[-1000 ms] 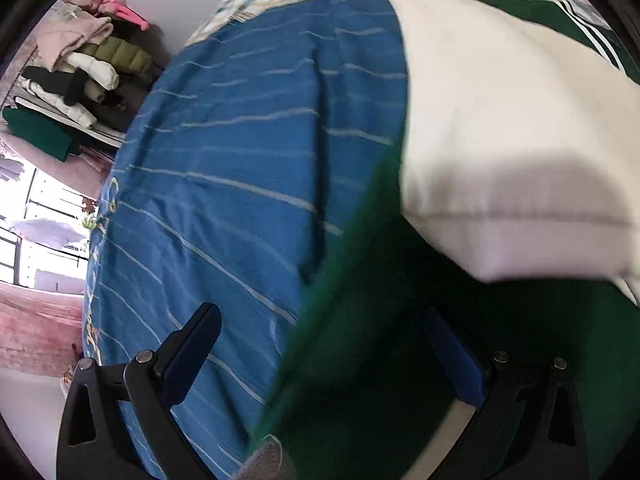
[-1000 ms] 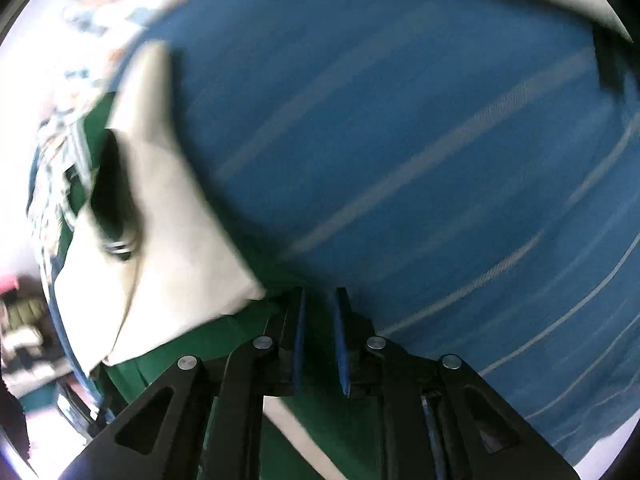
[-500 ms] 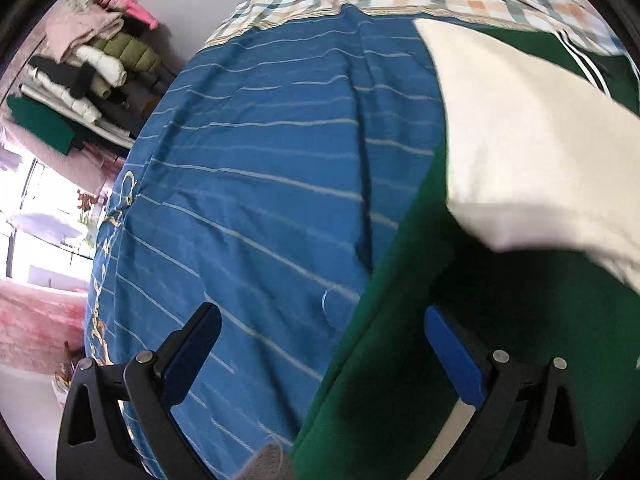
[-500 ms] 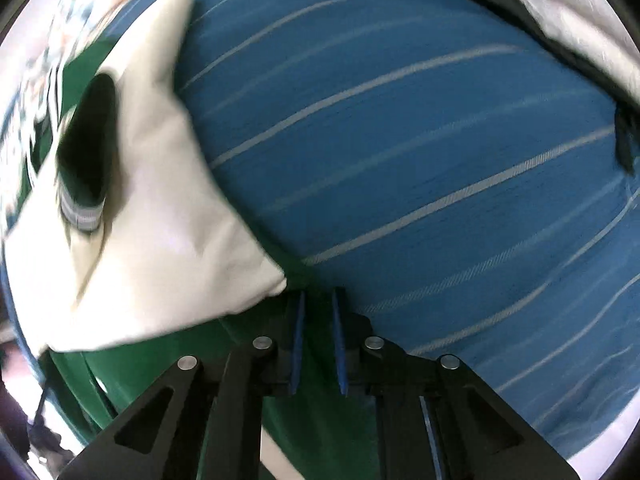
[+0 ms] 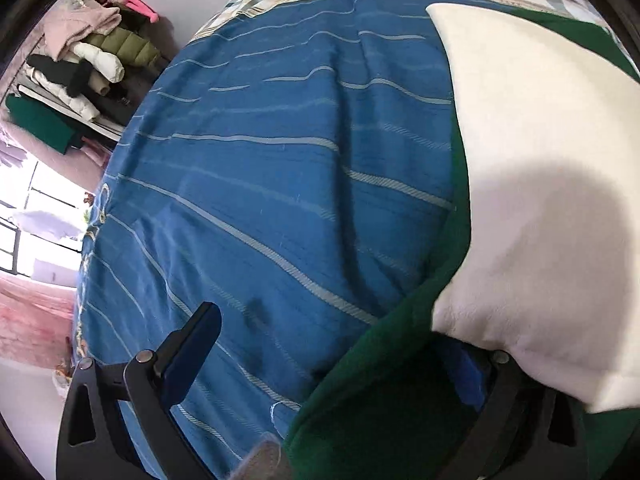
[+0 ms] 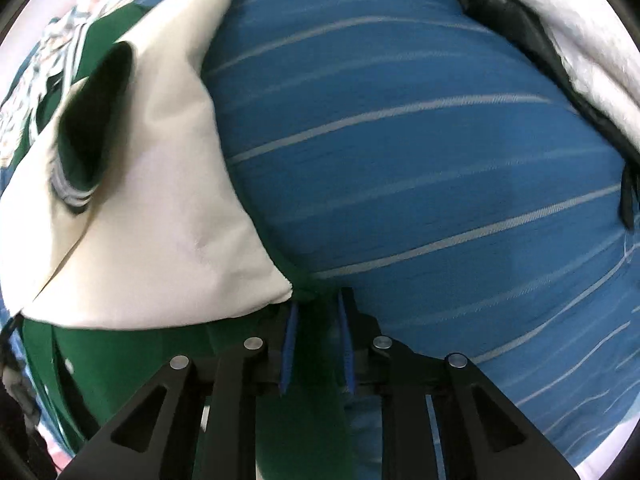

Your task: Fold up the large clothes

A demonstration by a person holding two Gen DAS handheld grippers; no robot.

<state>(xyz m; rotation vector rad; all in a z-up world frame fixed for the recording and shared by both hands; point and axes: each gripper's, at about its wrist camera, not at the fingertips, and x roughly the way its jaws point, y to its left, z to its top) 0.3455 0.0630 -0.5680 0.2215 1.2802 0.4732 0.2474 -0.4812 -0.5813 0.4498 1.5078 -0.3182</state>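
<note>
Green fleece garment with cream panels [image 6: 152, 216] lies on bed, left of right hand-held gripper [image 6: 316, 336], long axis running away from camera. Right hand-held gripper nearly closed, pinching green hem. Left hand-held gripper [image 5: 340, 360] spread wide, right finger under green edge, not clamped; garment to its right. Blue striped bedspread [image 5: 260, 180] beneath, slightly wrinkled. Clothes pile [image 5: 80, 64] at far wall.
</note>
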